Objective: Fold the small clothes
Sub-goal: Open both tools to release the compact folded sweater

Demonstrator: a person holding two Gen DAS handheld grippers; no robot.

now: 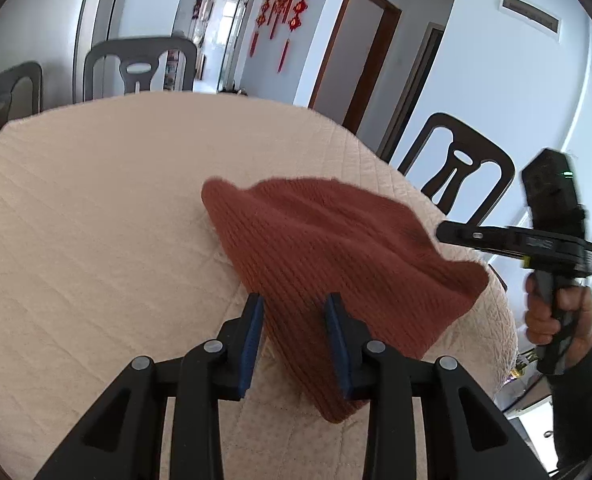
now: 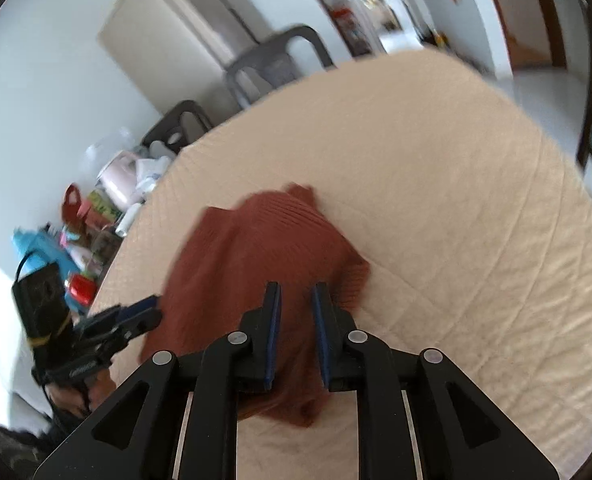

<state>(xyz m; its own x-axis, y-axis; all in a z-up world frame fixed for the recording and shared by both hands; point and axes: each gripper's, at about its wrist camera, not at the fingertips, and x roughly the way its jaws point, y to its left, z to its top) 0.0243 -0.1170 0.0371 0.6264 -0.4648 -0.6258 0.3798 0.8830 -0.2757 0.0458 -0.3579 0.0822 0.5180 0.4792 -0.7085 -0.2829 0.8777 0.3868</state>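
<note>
The rust-red ribbed knit garment [image 1: 328, 264] lay rumpled at the 4 o'clock edge of the quilted beige tablecloth [image 1: 95, 208]. Left gripper [image 1: 294, 306] and right gripper [image 2: 296, 294] both had fingers apart, cloth beneath. No writing was readable.

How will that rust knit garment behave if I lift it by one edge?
The rust knit garment is probably floppy: it already lies in soft rumples on the quilted table cover. Likely light. Its ribbed surface should grip rather than slip, though pushing may bunch it.
</note>
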